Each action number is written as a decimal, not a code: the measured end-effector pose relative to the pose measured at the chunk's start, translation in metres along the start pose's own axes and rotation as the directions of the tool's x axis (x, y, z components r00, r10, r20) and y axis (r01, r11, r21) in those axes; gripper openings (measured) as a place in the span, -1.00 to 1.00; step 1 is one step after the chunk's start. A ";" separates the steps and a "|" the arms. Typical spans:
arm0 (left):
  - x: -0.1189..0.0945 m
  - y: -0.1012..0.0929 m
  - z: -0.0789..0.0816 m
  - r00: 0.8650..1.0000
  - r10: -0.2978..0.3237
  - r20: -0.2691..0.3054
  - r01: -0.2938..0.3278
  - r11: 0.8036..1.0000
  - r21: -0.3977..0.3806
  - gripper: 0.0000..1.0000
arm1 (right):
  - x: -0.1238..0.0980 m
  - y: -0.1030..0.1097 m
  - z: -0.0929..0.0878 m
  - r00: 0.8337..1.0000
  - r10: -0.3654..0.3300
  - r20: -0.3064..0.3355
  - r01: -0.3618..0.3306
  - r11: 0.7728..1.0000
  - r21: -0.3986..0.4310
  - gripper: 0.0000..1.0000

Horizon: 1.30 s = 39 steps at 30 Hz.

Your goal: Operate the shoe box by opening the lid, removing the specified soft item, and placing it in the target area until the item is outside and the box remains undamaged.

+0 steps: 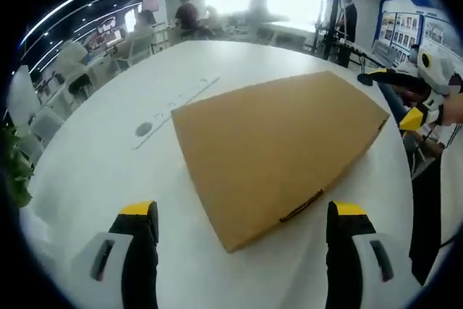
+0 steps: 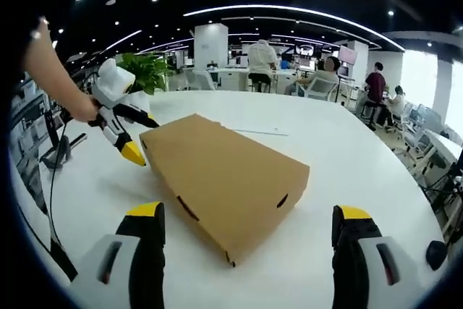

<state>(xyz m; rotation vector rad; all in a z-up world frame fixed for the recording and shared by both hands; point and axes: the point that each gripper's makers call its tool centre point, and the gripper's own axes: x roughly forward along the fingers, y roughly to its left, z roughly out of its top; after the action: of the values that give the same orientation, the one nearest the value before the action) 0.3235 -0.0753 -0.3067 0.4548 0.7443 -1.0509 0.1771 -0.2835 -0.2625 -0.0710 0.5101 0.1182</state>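
Brown cardboard shoe box point(image 2: 224, 186) lies closed on white round table point(image 2: 347, 164). My left gripper point(image 2: 119, 135) beside its corner, jaws spread. My right gripper point(image 2: 246, 240) hovers short of it, jaws apart, empty.

Left gripper view: I am seeing the shoe box point(image 1: 278, 153) lying lid-down-shut on the table point(image 1: 94, 164), taking up the centre and right of the frame, one corner pointing to the lower centre between my left gripper point(image 1: 242, 226) jaws. The right gripper point(image 1: 412, 110) is sitting at the right edge, just beside the box's far right corner. A plant point(image 1: 14, 168) is standing at the far left edge.

Right gripper view: I am seeing the box point(image 2: 221, 175) lying at centre, the right gripper point(image 2: 249, 226) jaws flanking its near corner. The left gripper point(image 2: 119, 124) is sitting at left, its tip just beside the box's left corner. Seated people point(image 2: 262, 63) are sitting behind, upper centre and right.
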 end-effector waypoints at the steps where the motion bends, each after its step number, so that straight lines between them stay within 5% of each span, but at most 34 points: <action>1: 0.000 -0.001 0.001 1.000 -0.005 0.006 0.005 1.000 -0.012 0.99 | 0.001 0.001 -0.002 1.000 0.005 -0.005 -0.005 1.000 -0.004 0.90; 10: -0.001 -0.005 0.004 1.000 -0.011 0.013 0.011 1.000 0.006 0.99 | 0.012 0.017 -0.014 0.998 0.051 -0.049 -0.052 0.998 -0.022 0.81; 20: 0.004 -0.009 -0.010 0.999 0.012 -0.051 -0.012 1.000 -0.003 0.98 | 0.028 0.033 -0.022 0.994 0.087 -0.073 -0.089 0.996 -0.030 0.86; 26: 0.006 -0.022 0.013 1.000 -0.004 0.017 0.003 0.999 0.038 0.98 | 0.034 0.024 -0.022 0.994 0.068 -0.083 -0.072 0.997 -0.040 0.86; 33: 0.008 -0.011 -0.004 0.998 0.051 -0.040 -0.049 0.997 0.053 0.87 | 0.044 0.020 -0.022 0.995 0.058 -0.083 -0.062 0.997 -0.039 0.76; 39: 0.008 -0.019 -0.002 0.999 0.034 -0.032 -0.032 0.999 0.040 0.85 | 0.045 0.024 -0.028 0.993 0.064 -0.103 -0.069 0.997 -0.042 0.73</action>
<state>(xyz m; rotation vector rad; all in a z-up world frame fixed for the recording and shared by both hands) 0.3080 -0.0876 -0.3142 0.5174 0.7437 -1.0307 0.1991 -0.2580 -0.3102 -0.1052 0.6114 0.1921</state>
